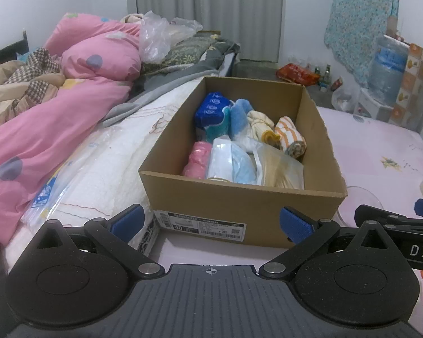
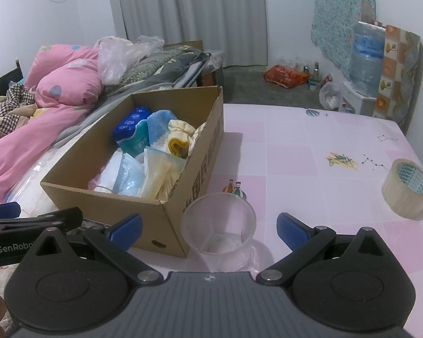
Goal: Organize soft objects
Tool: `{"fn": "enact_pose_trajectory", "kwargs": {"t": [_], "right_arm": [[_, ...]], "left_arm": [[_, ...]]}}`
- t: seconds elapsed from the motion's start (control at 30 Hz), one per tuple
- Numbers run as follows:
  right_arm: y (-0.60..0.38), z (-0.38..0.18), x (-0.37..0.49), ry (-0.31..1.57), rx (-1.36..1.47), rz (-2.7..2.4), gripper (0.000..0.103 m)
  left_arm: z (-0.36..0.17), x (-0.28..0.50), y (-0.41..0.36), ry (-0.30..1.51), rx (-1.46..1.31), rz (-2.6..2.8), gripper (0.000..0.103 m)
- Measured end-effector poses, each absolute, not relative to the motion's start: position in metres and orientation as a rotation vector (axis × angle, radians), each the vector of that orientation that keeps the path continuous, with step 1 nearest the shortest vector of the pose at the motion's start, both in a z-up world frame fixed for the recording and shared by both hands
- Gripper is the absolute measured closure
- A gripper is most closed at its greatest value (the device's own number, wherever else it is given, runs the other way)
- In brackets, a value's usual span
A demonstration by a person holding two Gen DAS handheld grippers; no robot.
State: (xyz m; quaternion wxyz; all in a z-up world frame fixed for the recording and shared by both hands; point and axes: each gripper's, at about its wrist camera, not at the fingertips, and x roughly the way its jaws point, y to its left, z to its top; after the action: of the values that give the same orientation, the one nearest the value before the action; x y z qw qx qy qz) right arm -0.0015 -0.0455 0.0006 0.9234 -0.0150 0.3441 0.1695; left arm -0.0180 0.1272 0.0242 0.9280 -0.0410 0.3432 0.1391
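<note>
An open cardboard shoe box [image 1: 239, 197] stands on the pink checked tablecloth [image 2: 296, 155]. Inside lie soft things: a blue tissue pack [image 1: 211, 109], a blue towel [image 1: 241, 118], a cream and yellow sock [image 1: 260, 125], an orange-striped cloth [image 1: 292, 138], a pink roll [image 1: 197, 159] and bagged face masks [image 1: 234, 166]. My left gripper [image 1: 211, 224] stands open just before the box's labelled front, holding nothing. My right gripper [image 2: 210, 228] is open to the right of the box [image 2: 143, 152]. A clear plastic cup [image 2: 218, 225] stands between its fingers, with neither pad touching it.
A roll of clear tape [image 2: 407, 188] sits at the table's right edge. Left of the box lie a bagged white quilt [image 1: 98, 169] and a pink duvet [image 1: 70, 98] on a bed. A water bottle [image 2: 366, 59] stands by the far wall.
</note>
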Motion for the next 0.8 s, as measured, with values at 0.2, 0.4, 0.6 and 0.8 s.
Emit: {"fn": "enact_pose_trajectory", "kwargs": {"t": [0.2,0.4,0.6,0.8], "right_arm": [[-0.0456,0.0007,-0.0012,0.706,-0.031,0.348,0.029],[-0.0457,0.0004,-0.0012,0.708,-0.029,0.348,0.029],[-0.0460,0.0005,-0.0009,0.708,-0.030,0.349,0.029],[-0.0460,-0.0005,-0.0011,0.713,-0.027,0.348,0.029]], "left_arm": [[0.0239,-0.0169,0.1275,0.705,-0.084,0.285,0.000],[0.0235,-0.0168,0.1282,0.705,-0.084,0.287,0.000],[0.0234,-0.0168,0.1281,0.705,-0.081,0.287,0.000],[0.0238,-0.0169,0.1282,0.709,-0.086,0.286,0.000]]}}
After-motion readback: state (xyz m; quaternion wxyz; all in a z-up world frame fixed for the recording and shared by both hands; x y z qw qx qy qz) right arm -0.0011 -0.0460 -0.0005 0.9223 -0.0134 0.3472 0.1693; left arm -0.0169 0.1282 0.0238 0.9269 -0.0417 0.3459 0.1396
